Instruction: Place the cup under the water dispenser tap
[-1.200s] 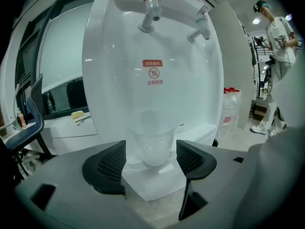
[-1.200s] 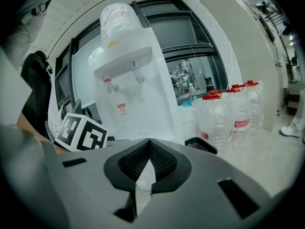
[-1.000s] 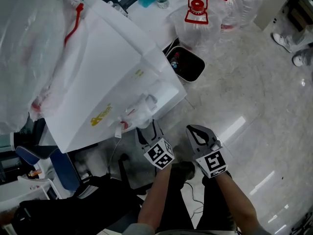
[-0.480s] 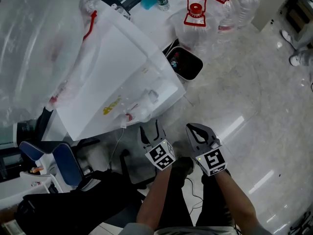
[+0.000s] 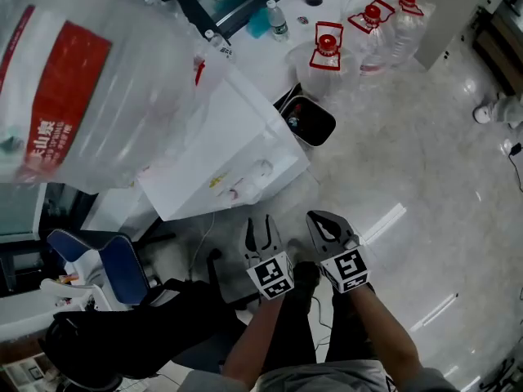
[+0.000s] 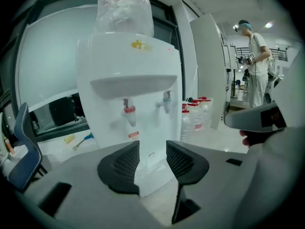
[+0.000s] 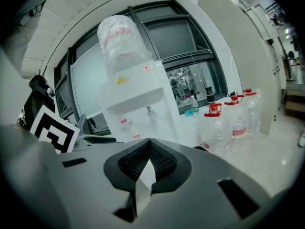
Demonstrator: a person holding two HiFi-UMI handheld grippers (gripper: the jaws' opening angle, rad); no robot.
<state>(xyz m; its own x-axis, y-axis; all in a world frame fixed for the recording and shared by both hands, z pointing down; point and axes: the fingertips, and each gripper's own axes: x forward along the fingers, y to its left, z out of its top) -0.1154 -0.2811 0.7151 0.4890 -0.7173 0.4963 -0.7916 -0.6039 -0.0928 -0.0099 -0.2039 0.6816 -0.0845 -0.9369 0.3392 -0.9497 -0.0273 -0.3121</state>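
Note:
The white water dispenser (image 5: 237, 137) stands at centre left with a big clear bottle (image 5: 82, 80) on top. Its red tap (image 6: 128, 111) and blue tap (image 6: 166, 102) face me in the left gripper view, and the dispenser (image 7: 138, 104) also shows in the right gripper view. No cup shows in any view. My left gripper (image 5: 261, 229) (image 6: 152, 149) is open; its jaws have just been closing, with nothing between them. My right gripper (image 5: 320, 221) (image 7: 149, 147) is shut and empty beside it. Both are held in the air, short of the dispenser.
Several water jugs with red caps (image 5: 327, 51) stand behind a black bin (image 5: 310, 121). A blue chair (image 5: 122, 264) and a black seat (image 5: 122, 333) are at lower left. A person (image 6: 255, 61) stands at the far right. Glossy floor lies to the right.
The left jaws stand narrower than before. The view has shifted, so the dispenser's bottle now fills the upper left. Both grippers stay side by side at bottom centre.

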